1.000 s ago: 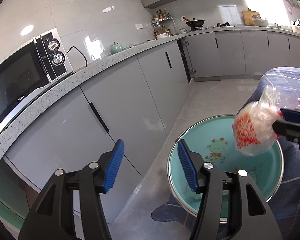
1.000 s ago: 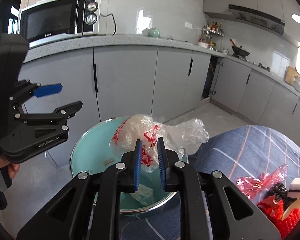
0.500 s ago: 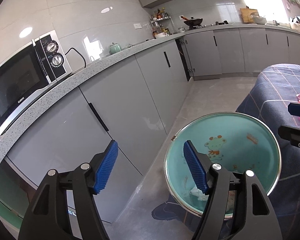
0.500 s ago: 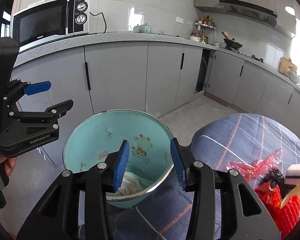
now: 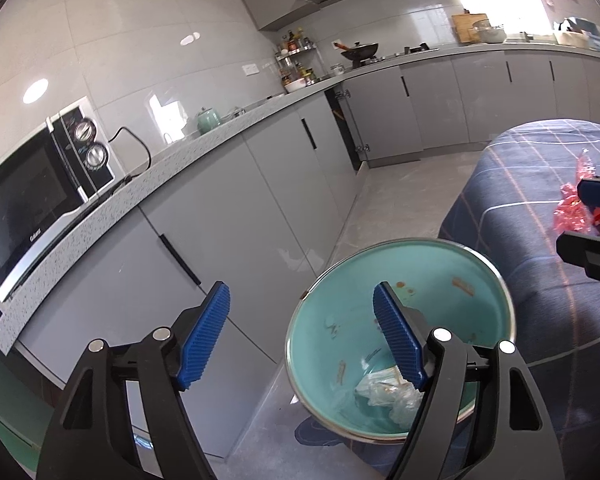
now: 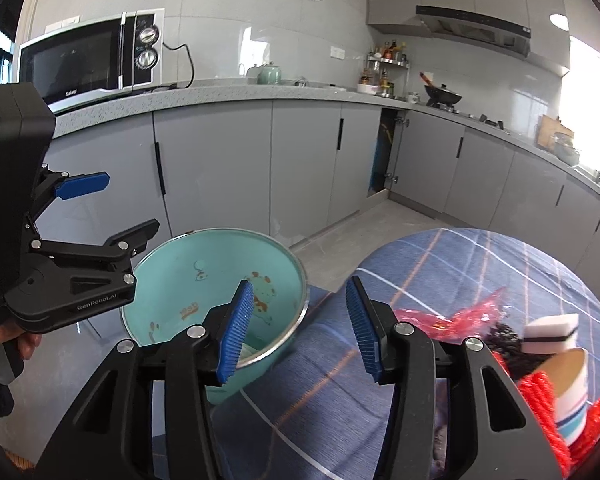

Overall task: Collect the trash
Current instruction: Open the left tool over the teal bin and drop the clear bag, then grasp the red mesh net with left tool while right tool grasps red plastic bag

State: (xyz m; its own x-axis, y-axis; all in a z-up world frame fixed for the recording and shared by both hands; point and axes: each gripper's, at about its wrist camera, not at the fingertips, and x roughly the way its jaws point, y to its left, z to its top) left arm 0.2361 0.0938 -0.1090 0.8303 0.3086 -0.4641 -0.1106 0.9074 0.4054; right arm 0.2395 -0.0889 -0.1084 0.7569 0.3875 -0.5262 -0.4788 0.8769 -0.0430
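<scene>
**One bag binned, a heap to go**

Both tongs are empty and spreading wider. The right gripper [image 6: 300, 330] hangs over the checked tablecloth [image 6: 440, 264] just beside the teal basin [image 6: 172, 264], nothing between its blue pads. The left gripper [image 5: 302, 336] hovers at the basin's near side, likewise bare. A crumpled clear plastic bag [image 5: 384, 394] lies in the basin's bottom. Further right, red wrappers [image 6: 460, 314], a sponge [image 6: 552, 334] and a paper cup [image 6: 572, 388] wait on the table, so most collecting seems left.

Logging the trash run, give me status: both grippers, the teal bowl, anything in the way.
Left gripper, right gripper empty, jaws opening. Crumpled clear plastic bag in teal enamel bowl. Red wrappers on table; nothing blocking.
</scene>
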